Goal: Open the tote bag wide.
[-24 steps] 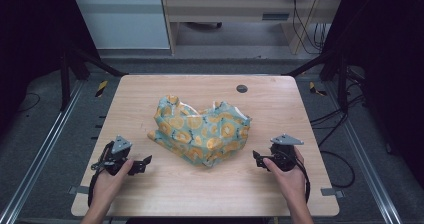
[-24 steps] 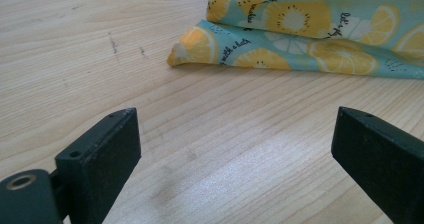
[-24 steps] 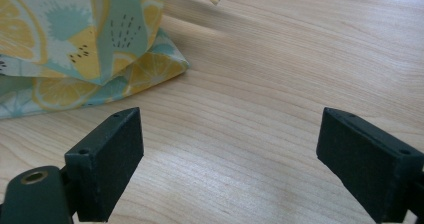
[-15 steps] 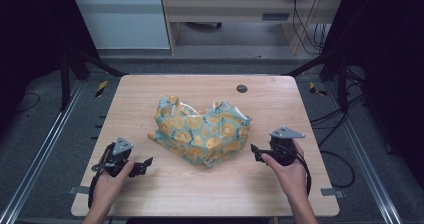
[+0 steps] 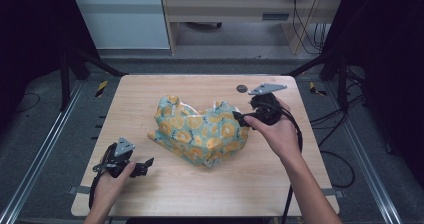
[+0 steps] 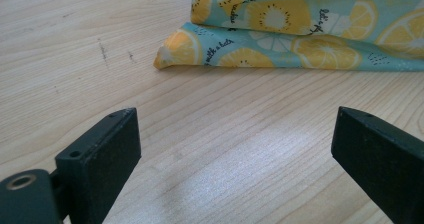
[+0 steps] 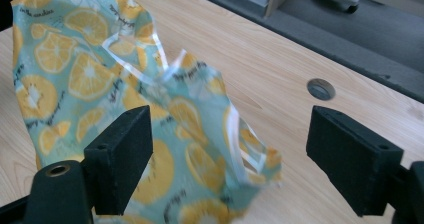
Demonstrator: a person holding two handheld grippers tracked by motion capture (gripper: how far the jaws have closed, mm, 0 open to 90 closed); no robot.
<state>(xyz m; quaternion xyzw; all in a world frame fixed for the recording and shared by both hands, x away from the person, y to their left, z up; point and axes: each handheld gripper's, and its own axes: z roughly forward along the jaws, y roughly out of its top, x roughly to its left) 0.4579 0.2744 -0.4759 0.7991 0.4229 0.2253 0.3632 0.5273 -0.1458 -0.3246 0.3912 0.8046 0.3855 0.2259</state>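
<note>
The crumpled teal cloth bag printed with orange and lemon slices (image 5: 200, 131) is lying in the middle of the light wooden table (image 5: 200, 199); the right gripper (image 5: 241, 119) is hovering at the bag's right upper edge, its jaws standing spread with nothing pinched between them; in the right gripper view the bag (image 7: 100, 99) is sitting just ahead of and below the right gripper (image 7: 230, 169), its rumpled top edge with a pale clear trim rising between the two black pads without touching either; whether the pads are grazing the cloth lower down cannot be told from that view; a small round dark grey hole cover (image 7: 320, 89) is lying on the table beyond the right gripper, off towards its right jaw, well apart from the bag.

The left gripper (image 5: 148, 162) is resting low near the table's near left edge, held in the person's left hand (image 5: 112, 181), its jaws also standing wide apart and empty; in the left gripper view the left gripper (image 6: 235, 154) is pointing along the bare wood towards the bag (image 6: 310, 29), which is lying ahead of it and a little to its right, near but clearly apart; a folded corner of the cloth is facing the left gripper; the person's right hand (image 5: 277, 134) is carrying the right gripper with the grey three-cornered plate on top.
</note>
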